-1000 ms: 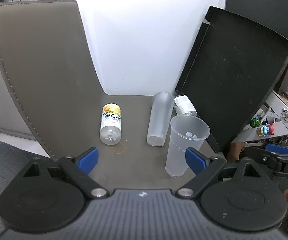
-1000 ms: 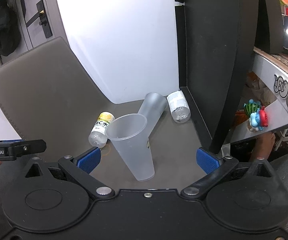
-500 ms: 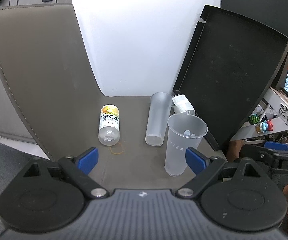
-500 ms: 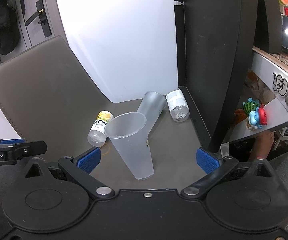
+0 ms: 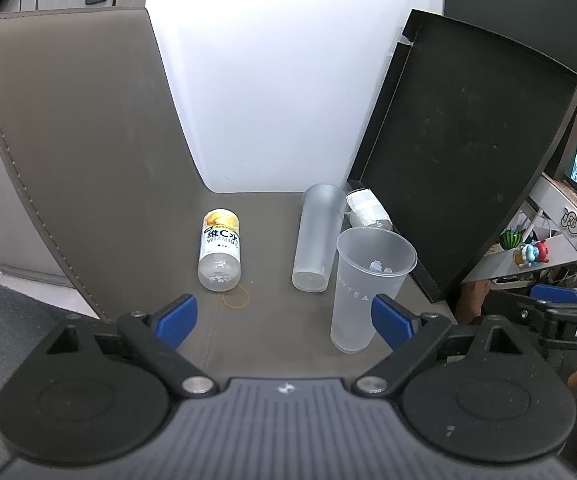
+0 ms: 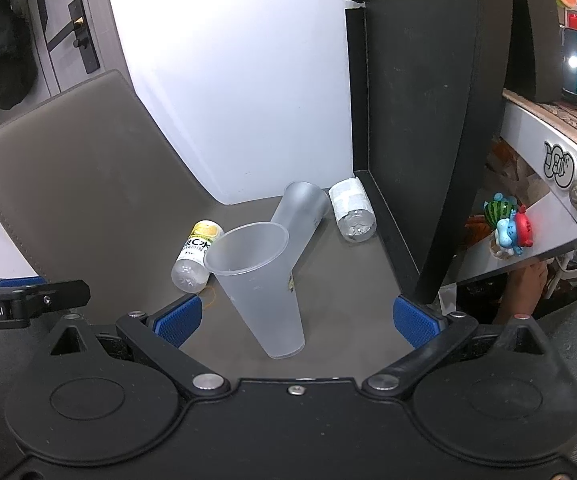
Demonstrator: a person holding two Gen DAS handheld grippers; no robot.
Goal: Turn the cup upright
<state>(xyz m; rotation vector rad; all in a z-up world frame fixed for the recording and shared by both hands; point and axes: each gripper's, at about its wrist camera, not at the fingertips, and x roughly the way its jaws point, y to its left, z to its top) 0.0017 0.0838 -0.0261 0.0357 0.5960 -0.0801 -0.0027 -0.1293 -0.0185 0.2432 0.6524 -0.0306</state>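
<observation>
A clear plastic cup (image 5: pixel 362 280) (image 6: pixel 260 280) stands upright on the grey mat, mouth up. A second frosted cup (image 5: pixel 316 236) (image 6: pixel 300 216) lies on its side just behind it. My left gripper (image 5: pixel 284 318) is open and empty, with the upright cup just inside its right finger. My right gripper (image 6: pixel 294 320) is open and empty, and the upright cup stands between its fingers without touching them.
A vitamin drink bottle (image 5: pixel 220 250) (image 6: pixel 196 256) lies on its side at the left, with a rubber band (image 5: pixel 235 300) by it. A white-labelled bottle (image 5: pixel 366 208) (image 6: pixel 352 212) lies against a black upright panel (image 5: pixel 460 152) (image 6: pixel 420 120). The grey mat (image 5: pixel 68 140) curves up at the left.
Both grippers have drawn back a little from the cups. The upright cup and the other objects have not moved.
</observation>
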